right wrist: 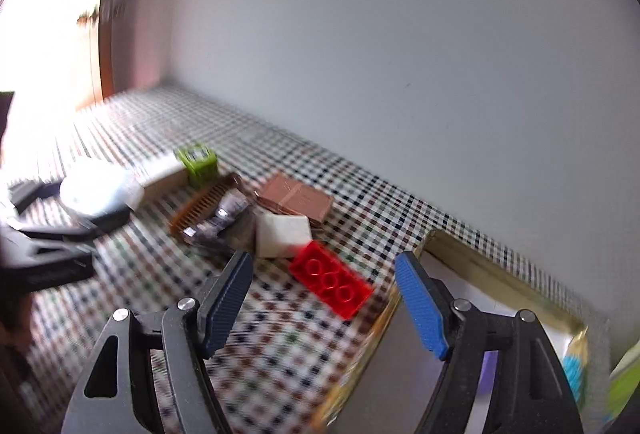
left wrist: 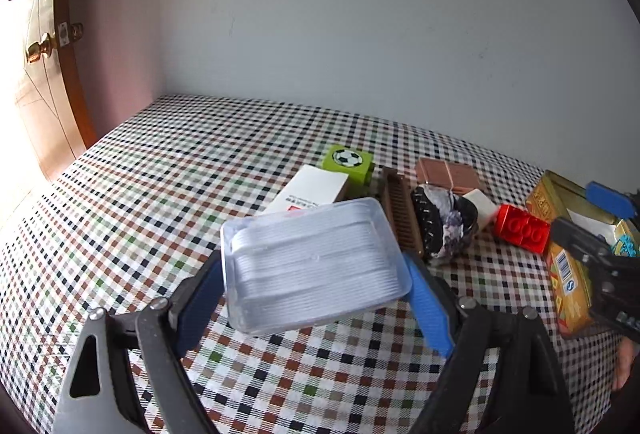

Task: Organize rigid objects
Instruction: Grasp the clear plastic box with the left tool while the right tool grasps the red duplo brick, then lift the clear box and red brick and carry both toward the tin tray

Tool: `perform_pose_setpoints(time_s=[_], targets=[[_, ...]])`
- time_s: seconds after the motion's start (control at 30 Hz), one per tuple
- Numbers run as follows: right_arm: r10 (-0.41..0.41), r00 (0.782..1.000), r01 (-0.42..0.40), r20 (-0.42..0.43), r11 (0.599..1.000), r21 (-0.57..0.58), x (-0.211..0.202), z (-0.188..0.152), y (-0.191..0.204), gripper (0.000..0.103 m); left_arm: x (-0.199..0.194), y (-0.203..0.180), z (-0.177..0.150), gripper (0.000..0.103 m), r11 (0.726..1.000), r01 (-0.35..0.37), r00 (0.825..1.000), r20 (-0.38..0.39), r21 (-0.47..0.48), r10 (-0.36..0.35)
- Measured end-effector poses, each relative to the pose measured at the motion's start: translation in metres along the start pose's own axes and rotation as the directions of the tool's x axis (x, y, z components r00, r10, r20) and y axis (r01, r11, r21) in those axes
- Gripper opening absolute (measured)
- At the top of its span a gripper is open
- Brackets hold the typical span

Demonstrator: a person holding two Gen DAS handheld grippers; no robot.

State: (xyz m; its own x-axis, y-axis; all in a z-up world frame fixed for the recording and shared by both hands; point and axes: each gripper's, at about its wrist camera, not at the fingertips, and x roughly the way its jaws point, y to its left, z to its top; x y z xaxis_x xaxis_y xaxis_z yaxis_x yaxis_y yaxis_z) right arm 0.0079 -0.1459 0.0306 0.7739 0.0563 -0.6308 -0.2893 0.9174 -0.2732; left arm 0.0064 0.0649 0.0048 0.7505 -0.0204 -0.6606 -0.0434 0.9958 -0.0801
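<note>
— Left gripper (left wrist: 316,274)?
— Clamped on a clear plastic box (left wrist: 312,266), one blue pad on each short side, box held tilted above the checked tablecloth (left wrist: 160,174), near the middle of the tabletop.

— Right gripper (right wrist: 324,282)?
— Spread wide, nothing between the pads. Hovering over the right part of the tabletop, with the red building brick (right wrist: 330,284) lying on the cloth in the gap as seen from the right wrist. Cannot tell how high above it; view blurred.

— Next out from the box?
— Just behind it, a white carton (left wrist: 316,190) lying flat, and a green cube with a football print (left wrist: 350,166) touching the carton's far end. To the right, a brown comb (left wrist: 402,214) on edge against a dark crumpled wrapper (left wrist: 444,226).

— Further right?
— A brown chocolate-like slab (left wrist: 450,174) toward the back edge, a white block (left wrist: 482,210) between wrapper and red brick, then a gold tin (left wrist: 568,274) at the right edge of the tabletop, lid off, white lining and something turquoise inside.

— Beyond the tabletop?
— Plain wall (left wrist: 360,14) along the back edge; wooden door with a brass knob (left wrist: 40,50) past the left corner.
</note>
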Motion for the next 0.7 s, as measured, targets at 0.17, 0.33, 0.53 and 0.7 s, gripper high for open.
perform_pose_setpoints(time_s=[0.17, 0.33, 0.53, 0.7], targets=[[0.031, 0.990, -0.048, -0.137, 0.992, -0.118, 0.035, 0.003, 0.001, 0.055, -0.001, 0.008, 0.001, 0.086, 0.999, -0.007, 1.000, -0.020, -0.031, 0.007], [0.065, 0.970, -0.111, -0.234, 0.976, -0.189, 0.056, 0.001, 0.005, 0.051, -0.001, 0.007, 0.002, 0.086, 1.000, 0.001, 1.000, -0.019, -0.029, -0.002], [-0.027, 0.939, -0.088, -0.344, 0.945, -0.315, 0.076, 0.001, 0.014, 0.040, 0.006, 0.003, 0.001, 0.086, 1.000, 0.012, 0.999, -0.039, -0.024, -0.013], [0.015, 0.918, -0.154, -0.397, 0.935, -0.320, 0.080, 0.007, 0.011, 0.035, 0.009, 0.002, 0.002, 0.086, 1.000, 0.015, 0.999, -0.035, -0.023, -0.016]])
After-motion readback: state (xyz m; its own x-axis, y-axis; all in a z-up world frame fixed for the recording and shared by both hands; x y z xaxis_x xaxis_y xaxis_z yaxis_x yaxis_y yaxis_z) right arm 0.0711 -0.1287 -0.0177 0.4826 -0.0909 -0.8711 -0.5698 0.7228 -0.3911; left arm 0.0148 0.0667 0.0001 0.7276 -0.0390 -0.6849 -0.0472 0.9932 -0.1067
